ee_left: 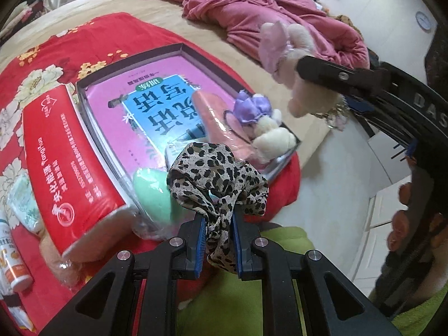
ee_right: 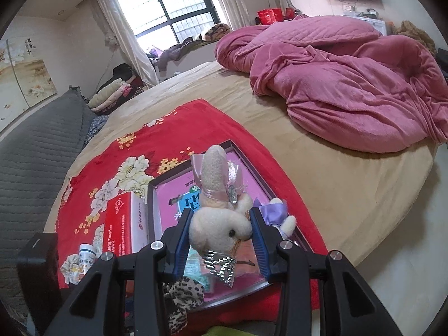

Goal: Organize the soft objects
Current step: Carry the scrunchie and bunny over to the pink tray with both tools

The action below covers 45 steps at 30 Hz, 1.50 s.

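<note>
Up above the bed (ee_right: 350,196), the left gripper (ee_left: 219,224) pinches a spotty leopard scrunchie (ee_left: 218,179) tight between its blue pads. It hangs over the near edge of the dark tray (ee_left: 131,58). The right gripper (ee_right: 221,232) squeezes a white bunny toy (ee_right: 221,221) with a pink bow, held over the same tray. Another little bunny (ee_left: 268,131) with a purple bow lies in the tray's right corner. A red box (ee_left: 70,156) sits just left of the tray on the red flower blanket (ee_right: 173,123).
</note>
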Each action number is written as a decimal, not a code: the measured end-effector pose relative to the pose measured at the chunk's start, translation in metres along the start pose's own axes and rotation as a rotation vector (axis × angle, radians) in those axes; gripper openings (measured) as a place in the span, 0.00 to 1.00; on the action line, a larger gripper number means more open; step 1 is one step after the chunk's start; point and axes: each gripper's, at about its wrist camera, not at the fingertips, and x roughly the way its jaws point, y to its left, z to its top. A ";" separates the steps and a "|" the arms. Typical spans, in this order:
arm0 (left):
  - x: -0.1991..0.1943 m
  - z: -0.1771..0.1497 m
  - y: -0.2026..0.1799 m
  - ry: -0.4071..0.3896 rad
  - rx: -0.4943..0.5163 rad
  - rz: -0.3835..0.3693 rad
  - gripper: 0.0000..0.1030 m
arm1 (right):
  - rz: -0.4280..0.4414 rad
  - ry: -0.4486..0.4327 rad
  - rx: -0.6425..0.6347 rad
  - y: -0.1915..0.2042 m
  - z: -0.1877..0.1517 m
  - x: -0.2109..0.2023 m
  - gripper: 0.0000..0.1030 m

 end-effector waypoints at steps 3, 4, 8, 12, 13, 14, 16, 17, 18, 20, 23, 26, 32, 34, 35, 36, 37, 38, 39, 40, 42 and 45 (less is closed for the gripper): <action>0.007 0.004 0.006 0.006 -0.008 0.012 0.17 | -0.004 0.011 0.002 -0.005 -0.002 0.005 0.39; 0.009 0.006 0.008 0.008 -0.010 0.011 0.16 | -0.003 0.015 0.003 -0.006 -0.003 0.007 0.39; 0.016 0.012 0.011 0.004 -0.018 0.016 0.17 | -0.022 0.028 -0.007 -0.009 -0.004 0.014 0.39; 0.023 0.019 0.014 0.001 -0.025 0.023 0.17 | -0.025 0.039 -0.009 -0.011 -0.004 0.022 0.39; 0.025 0.022 0.015 0.000 -0.027 0.023 0.17 | -0.025 0.040 -0.008 -0.012 -0.004 0.023 0.39; 0.026 0.023 0.016 -0.003 -0.027 0.026 0.17 | -0.026 0.041 -0.007 -0.013 -0.004 0.024 0.39; 0.028 0.026 0.016 -0.003 -0.031 0.024 0.17 | -0.029 0.049 -0.005 -0.015 -0.004 0.028 0.39; 0.028 0.028 0.016 -0.006 -0.031 0.023 0.17 | -0.030 0.050 -0.004 -0.015 -0.004 0.029 0.39; 0.028 0.029 0.015 -0.008 -0.026 0.026 0.17 | -0.031 0.054 -0.004 -0.016 -0.004 0.032 0.39; 0.031 0.032 0.017 -0.008 -0.029 0.035 0.17 | -0.033 0.058 -0.003 -0.017 -0.005 0.034 0.39; 0.033 0.035 0.019 -0.006 -0.037 0.031 0.17 | -0.040 0.065 -0.009 -0.018 -0.004 0.039 0.39; 0.034 0.035 0.018 -0.001 -0.031 0.033 0.17 | -0.051 0.069 -0.020 -0.018 -0.005 0.042 0.39; 0.035 0.030 0.014 0.009 -0.020 0.030 0.17 | -0.098 0.090 -0.064 -0.014 -0.006 0.053 0.39; 0.034 0.030 0.013 0.008 -0.015 0.033 0.17 | -0.114 0.101 -0.075 -0.013 -0.007 0.059 0.39; 0.035 0.030 0.013 0.011 -0.014 0.033 0.17 | -0.117 0.107 -0.074 -0.013 -0.008 0.061 0.39; 0.035 0.030 0.013 0.011 -0.015 0.033 0.17 | -0.117 0.112 -0.074 -0.013 -0.009 0.064 0.39; 0.034 0.030 0.013 0.011 -0.018 0.032 0.17 | -0.120 0.119 -0.075 -0.013 -0.009 0.067 0.39; 0.034 0.030 0.013 0.012 -0.019 0.031 0.17 | -0.122 0.124 -0.077 -0.013 -0.010 0.068 0.39; 0.034 0.030 0.013 0.012 -0.018 0.031 0.17 | -0.122 0.130 -0.080 -0.013 -0.011 0.071 0.39; 0.034 0.030 0.013 0.013 -0.018 0.032 0.17 | -0.122 0.134 -0.083 -0.012 -0.011 0.073 0.39; 0.034 0.030 0.013 0.014 -0.013 0.035 0.17 | -0.123 0.144 -0.087 -0.012 -0.013 0.077 0.39; 0.034 0.030 0.013 0.016 -0.015 0.032 0.17 | -0.147 0.157 -0.108 -0.011 -0.015 0.082 0.40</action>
